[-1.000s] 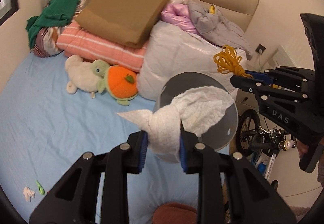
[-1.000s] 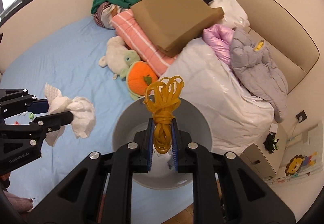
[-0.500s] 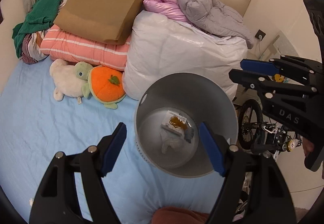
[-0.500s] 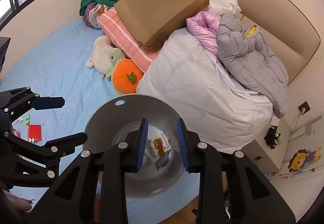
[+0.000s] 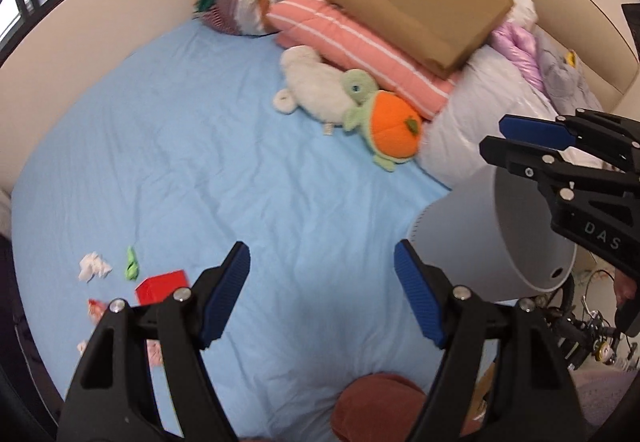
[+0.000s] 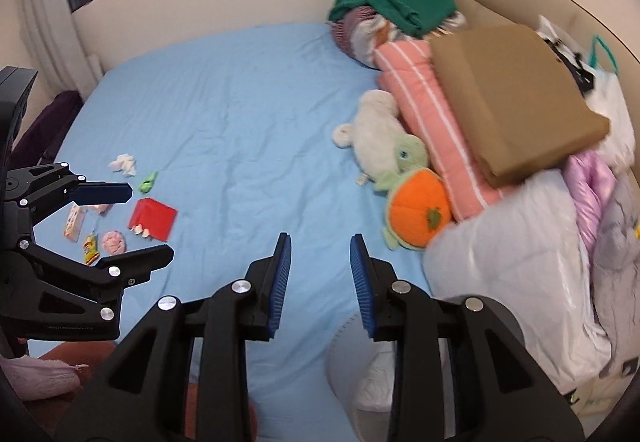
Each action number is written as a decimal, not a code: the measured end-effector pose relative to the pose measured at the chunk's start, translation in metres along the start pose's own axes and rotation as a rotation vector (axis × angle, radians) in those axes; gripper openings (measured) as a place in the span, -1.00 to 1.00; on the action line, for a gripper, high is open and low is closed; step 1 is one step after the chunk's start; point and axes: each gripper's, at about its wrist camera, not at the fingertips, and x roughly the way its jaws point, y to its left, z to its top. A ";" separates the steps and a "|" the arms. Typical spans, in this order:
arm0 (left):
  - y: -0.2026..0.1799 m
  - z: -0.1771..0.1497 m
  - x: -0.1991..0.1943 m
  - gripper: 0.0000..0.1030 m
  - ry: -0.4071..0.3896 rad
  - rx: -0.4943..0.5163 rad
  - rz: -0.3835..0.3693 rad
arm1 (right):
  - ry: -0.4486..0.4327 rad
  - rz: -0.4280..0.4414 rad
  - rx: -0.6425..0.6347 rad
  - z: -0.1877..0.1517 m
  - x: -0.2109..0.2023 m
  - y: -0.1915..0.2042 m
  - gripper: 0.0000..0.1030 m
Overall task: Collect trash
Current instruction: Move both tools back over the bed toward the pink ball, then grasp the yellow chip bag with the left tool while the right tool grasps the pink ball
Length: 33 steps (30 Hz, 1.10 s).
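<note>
Both loads just went into the bin (image 5: 496,238), so the left gripper (image 5: 322,294), wide, and the right gripper (image 6: 320,280), narrower, are empty and swinging toward the scraps (image 6: 152,220) left on the bed (image 6: 240,114).

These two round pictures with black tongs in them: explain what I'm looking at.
A person holds a hand-held grasping tool in each hand, with a wide-angle camera on each looking along its fingers. One picture is from the left tool, the other from the right tool; each also shows the other at its edge. Both are open and hold nothing; the right tool's jaws stand closer together.

Below is a bed with a blue sheet. Scattered on it: a crumpled tissue, a green scrap, a red packet and small wrappers. A grey bin stands nearby on the bed.
</note>
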 end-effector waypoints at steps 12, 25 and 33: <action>0.204 -0.116 -0.051 0.44 0.051 -0.381 0.203 | -0.023 0.231 -0.293 0.038 0.045 0.245 -0.28; 0.346 -0.244 -0.013 0.44 0.158 -0.609 0.289 | 0.076 0.330 -0.472 -0.005 0.151 0.429 0.10; 0.386 -0.294 0.073 0.44 0.217 -0.670 0.260 | 0.193 0.296 -0.530 -0.052 0.260 0.474 0.11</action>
